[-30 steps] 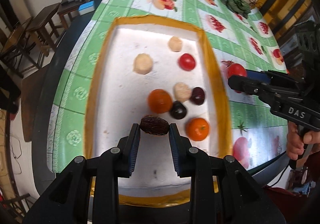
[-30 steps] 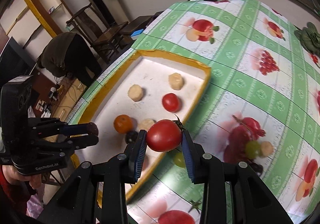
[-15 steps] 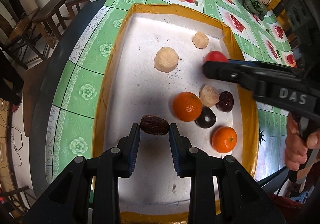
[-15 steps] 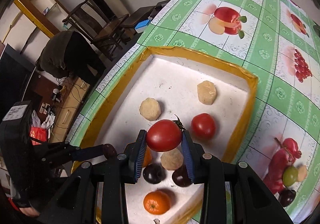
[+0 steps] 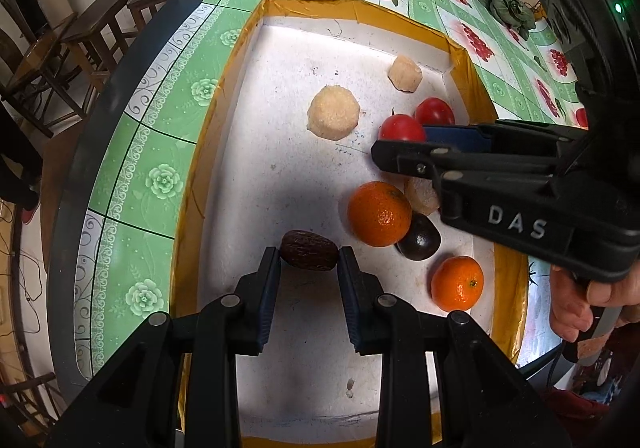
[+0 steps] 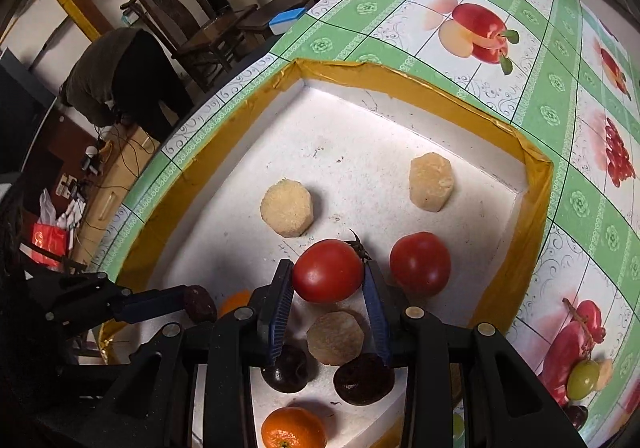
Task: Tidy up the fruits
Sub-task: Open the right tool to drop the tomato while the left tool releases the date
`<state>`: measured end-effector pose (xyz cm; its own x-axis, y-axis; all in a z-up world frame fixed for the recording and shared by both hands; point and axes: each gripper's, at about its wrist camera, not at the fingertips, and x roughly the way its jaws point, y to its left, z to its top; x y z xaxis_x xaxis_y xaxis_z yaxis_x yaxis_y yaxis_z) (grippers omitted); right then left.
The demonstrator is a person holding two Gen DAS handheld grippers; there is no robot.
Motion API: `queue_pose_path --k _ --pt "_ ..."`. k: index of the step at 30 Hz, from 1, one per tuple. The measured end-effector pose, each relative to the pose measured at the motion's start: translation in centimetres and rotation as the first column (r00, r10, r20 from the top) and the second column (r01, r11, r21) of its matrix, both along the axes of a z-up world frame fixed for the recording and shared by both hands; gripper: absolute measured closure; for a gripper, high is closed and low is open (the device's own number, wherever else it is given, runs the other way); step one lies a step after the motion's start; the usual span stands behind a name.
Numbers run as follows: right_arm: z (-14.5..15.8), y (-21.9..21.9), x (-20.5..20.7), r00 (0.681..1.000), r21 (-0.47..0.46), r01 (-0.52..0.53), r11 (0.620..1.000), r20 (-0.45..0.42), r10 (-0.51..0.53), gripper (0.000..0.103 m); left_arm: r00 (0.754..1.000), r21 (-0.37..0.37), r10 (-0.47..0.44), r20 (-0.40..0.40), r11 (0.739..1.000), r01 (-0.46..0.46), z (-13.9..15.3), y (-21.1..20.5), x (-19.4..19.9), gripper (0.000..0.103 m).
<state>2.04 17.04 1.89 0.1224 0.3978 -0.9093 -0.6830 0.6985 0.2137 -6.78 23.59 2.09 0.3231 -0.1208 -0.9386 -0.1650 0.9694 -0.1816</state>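
- Well, the biggest thing I see is the table [image 6: 400,4], covered in a green checked cloth printed with fruit.
- On it sits the tray [image 5: 224,120], white inside with a yellow taped rim; I place everything else against it.
- My right gripper [image 6: 327,280] hangs over the tray's middle, its blue pads clamped on a red tomato [image 6: 328,271], held clear of the tray floor.
- My left gripper [image 5: 308,256] points down over the tray's near-left part, its fingers pinched on a dark wrinkled date [image 5: 309,250].
- A second tomato [image 6: 420,263] lies on the tray floor toward the right rim, just beside the held one.
- Two oranges lie in the tray's near-right part: the larger orange [image 5: 379,214] nearer the middle, the smaller orange [image 5: 457,283] close to the right rim.
- Two pale peeled rounds rest in the tray's far half, the left round [image 6: 286,207] and the right round [image 6: 431,182]; a third pale piece [image 6: 335,337] lies below my right gripper.
- Two dark plums [image 6: 285,368] lie in the tray just nearer than that piece.
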Motion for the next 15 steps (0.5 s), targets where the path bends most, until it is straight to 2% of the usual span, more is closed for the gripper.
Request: queue_pose_path --k 7,9,10,15 --pt "0.4 -0.2 0.0 1.000 0.008 0.003 1.000 0.002 -0.003 0.065 1.000 0.006 -0.001 0.001 1.000 0.001 0.0 -0.3 -0.1 0.075" --pt "1.0 -0.8 0.0 1.000 0.023 0.017 1.000 0.005 -0.017 0.058 1.000 0.003 0.001 0.002 1.000 -0.001 0.1 -0.4 -0.2 0.057" --pt "1.3 -1.2 0.0 1.000 0.035 0.021 0.999 0.004 -0.021 0.056 1.000 0.004 0.003 0.009 1.000 -0.003 0.3 -0.5 -0.3 0.053" --pt "3.3 -3.4 -0.2 0.999 0.090 0.051 0.995 0.007 -0.052 0.056 1.000 0.007 0.002 0.016 1.000 -0.003 1.0 -0.9 -0.4 0.047"
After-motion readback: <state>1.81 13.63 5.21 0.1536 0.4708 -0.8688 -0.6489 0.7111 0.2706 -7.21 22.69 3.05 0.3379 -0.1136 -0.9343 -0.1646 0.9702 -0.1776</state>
